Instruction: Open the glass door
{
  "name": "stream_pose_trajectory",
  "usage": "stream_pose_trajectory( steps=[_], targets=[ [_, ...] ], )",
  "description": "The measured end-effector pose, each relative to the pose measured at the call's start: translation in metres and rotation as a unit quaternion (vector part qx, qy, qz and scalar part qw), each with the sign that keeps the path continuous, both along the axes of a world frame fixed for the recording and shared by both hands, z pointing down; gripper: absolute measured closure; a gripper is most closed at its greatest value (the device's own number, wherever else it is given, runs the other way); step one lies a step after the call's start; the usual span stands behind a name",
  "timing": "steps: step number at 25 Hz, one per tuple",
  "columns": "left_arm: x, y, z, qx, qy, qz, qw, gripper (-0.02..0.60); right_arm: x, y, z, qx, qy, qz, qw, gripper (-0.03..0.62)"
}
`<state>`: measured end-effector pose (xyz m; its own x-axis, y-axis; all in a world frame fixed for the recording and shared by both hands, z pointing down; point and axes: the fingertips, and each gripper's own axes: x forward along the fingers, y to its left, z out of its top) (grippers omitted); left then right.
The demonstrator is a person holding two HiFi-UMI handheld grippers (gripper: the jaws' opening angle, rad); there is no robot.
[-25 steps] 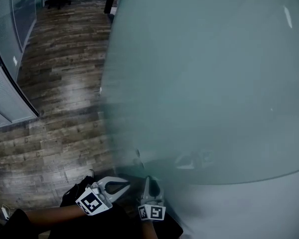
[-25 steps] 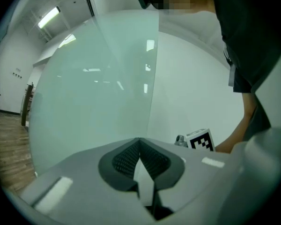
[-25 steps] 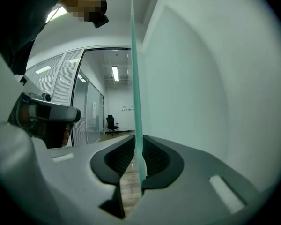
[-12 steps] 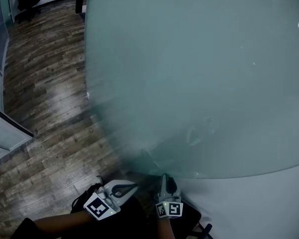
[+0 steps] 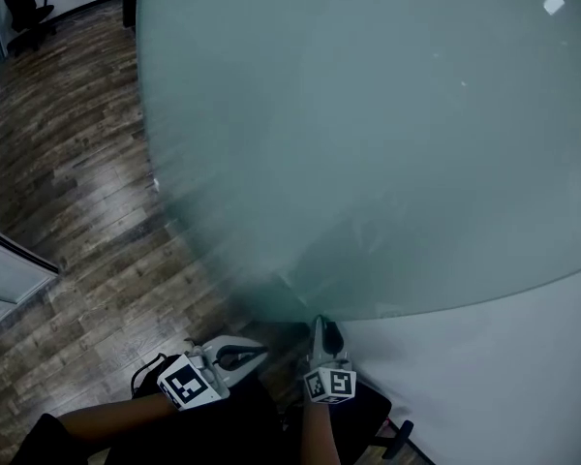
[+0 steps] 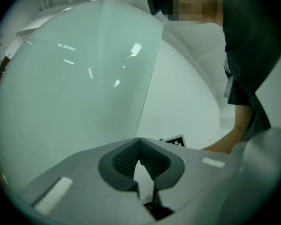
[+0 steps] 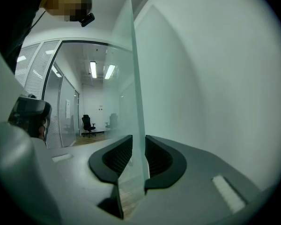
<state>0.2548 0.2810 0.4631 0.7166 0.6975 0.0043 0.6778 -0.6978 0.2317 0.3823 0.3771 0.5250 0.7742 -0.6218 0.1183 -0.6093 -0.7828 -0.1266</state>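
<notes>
I think the glass door (image 5: 368,143) is open enough now. My right gripper (image 7: 138,146) has just been opening, the door's edge loose between its jaws. My left gripper (image 6: 139,146) is closed tight, empty

Seen from the head view, the room is dim and cool, with a blue-green cast over everything. The glass door (image 5: 368,143) is frosted and flat in tone. Its left edge smears into a soft blur, and small white glints (image 5: 552,3) sit near its top right. The wooden floor (image 5: 68,163) carries a pale sheen of reflected light. Straight lines bow outward toward the frame edges.

Both gripper views are brighter, each ringed by dark corners from the wide lens. In the left gripper view, streaks of lamp glare (image 6: 136,48) lie on the glass. In the right gripper view, two ceiling lights (image 7: 100,71) glow sharply beyond the pane, while whatever lies closest to the lens is soft.
</notes>
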Motion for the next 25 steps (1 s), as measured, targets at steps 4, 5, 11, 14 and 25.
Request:
stream_pose_trajectory(
  steps=[4, 5, 11, 14, 25],
  targets=[
    [0.01, 0.0, 0.003, 0.009, 0.007, -0.013, 0.9998, 0.581, 0.012, 0.005, 0.005, 0.012, -0.002, 0.023, 1.0, 0.502],
    [0.014, -0.001, 0.005, 0.01, 0.009, -0.024, 0.9996, 0.581, 0.016, 0.006, 0.007, 0.016, -0.006, 0.027, 0.999, 0.5],
    [0.026, 0.013, 0.007, 0.013, 0.012, -0.021, 0.9996, 0.581, 0.028, 0.009, 0.011, 0.021, -0.014, 0.034, 0.999, 0.496],
    [0.032, 0.019, 0.005, 0.01, 0.009, -0.028, 0.9995, 0.581, 0.037, 0.012, 0.008, 0.015, -0.011, 0.032, 0.999, 0.496],
    [0.073, 0.012, 0.002, -0.001, -0.002, -0.08, 0.9968, 0.581, 0.071, 0.018, 0.003, 0.026, -0.005, 0.031, 0.999, 0.491]
  ],
)
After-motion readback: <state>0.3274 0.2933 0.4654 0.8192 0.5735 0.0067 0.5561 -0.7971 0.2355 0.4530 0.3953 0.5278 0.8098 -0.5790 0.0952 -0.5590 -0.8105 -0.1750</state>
